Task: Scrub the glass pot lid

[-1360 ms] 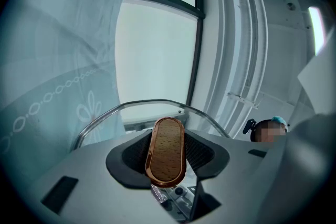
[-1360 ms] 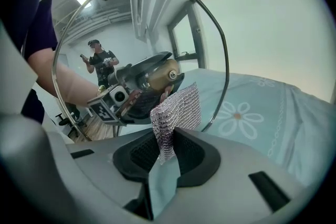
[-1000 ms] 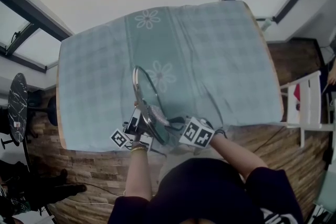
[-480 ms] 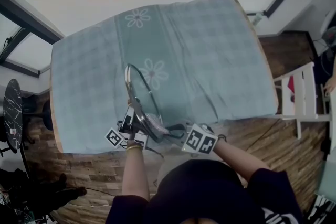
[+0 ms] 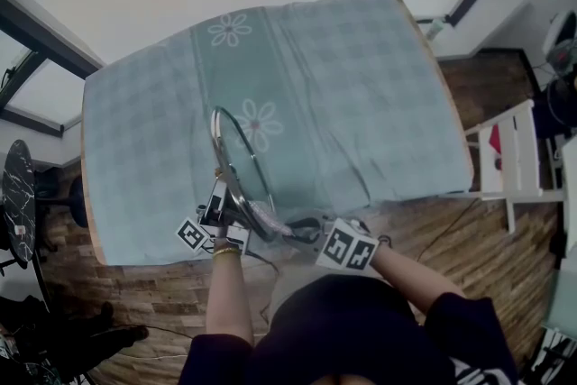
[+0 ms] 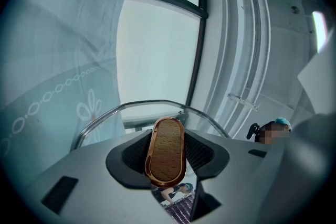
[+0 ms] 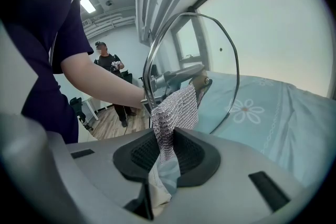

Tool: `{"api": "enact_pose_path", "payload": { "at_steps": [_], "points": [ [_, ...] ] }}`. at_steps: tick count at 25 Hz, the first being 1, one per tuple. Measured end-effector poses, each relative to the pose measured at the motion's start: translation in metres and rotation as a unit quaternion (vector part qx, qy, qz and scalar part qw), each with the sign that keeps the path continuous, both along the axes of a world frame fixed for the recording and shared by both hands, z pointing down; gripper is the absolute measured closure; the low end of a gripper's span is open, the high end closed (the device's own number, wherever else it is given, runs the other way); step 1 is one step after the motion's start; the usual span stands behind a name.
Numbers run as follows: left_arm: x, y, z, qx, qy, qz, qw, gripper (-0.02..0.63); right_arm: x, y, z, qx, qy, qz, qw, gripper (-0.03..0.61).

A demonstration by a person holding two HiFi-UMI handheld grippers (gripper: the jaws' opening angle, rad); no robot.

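Two claws are both loaded. The left claw point(image 6: 167, 164) is clamped across the lid's oval wooden handle point(image 6: 167, 144), its pads pressing on the handle's two long sides. The right claw point(image 7: 164, 157) pinches a silver mesh scrubbing cloth point(image 7: 176, 110), with a short length standing up out of the jaws and a paler tail hanging below them.

The free end of the mesh reaches the glass pot lid point(image 7: 212, 55) near its middle, close to where the handle is fixed. It looks to be against the glass, though contact cannot be confirmed. The lid is held up on edge, steel rim upright, over the near side of the desk point(image 5: 379, 86). The desk is covered by a pale green checked tablecloth point(image 5: 135, 149) with daisies. Whether the lower rim touches the cloth cannot be told.

The main risk appears to be the single hold on the handle. Sideways scrubbing pressure far from that point could twist the lid in the pads or lever it loose. So near the desk's edge, a dropped lid might reach the wooden floor point(image 5: 433, 230). The mesh is also gripped by a narrow strip, so a hard drag could pull it out or snag it on the handle fitting.
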State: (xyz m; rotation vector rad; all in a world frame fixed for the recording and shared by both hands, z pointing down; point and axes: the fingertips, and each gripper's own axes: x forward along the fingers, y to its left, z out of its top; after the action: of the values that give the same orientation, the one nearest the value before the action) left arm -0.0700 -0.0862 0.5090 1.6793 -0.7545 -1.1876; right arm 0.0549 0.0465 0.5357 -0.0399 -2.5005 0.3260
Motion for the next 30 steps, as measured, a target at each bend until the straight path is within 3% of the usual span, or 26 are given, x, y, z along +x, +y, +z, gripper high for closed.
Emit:
{"api": "enact_pose_path", "payload": {
  "at_steps": [10,16,22,26,30],
  "points": [
    [0.004,-0.003,-0.003,-0.019,-0.018,0.007,0.9996,0.442,0.016,-0.002,-0.007,0.005,-0.004,0.041,0.999,0.505],
    [0.010,0.004,-0.010,-0.031,-0.079,0.020,0.9962,0.442,0.031,-0.014,-0.012,0.003,-0.012,0.085,0.996,0.505],
    [0.000,0.016,-0.011,-0.053,-0.152,0.013,0.9868,0.442,0.046,-0.041,-0.018,-0.017,-0.038,0.148,0.988,0.505],
    [-0.006,0.022,-0.009,-0.081,-0.228,0.013,0.9701,0.442,0.062,-0.069,-0.030,-0.017,-0.049,0.200,0.978,0.505],
    [-0.005,0.025,-0.001,-0.108,-0.343,0.029,0.9328,0.442,0.075,-0.091,-0.036,-0.010,-0.041,0.230,0.972,0.505]
  ]
}}
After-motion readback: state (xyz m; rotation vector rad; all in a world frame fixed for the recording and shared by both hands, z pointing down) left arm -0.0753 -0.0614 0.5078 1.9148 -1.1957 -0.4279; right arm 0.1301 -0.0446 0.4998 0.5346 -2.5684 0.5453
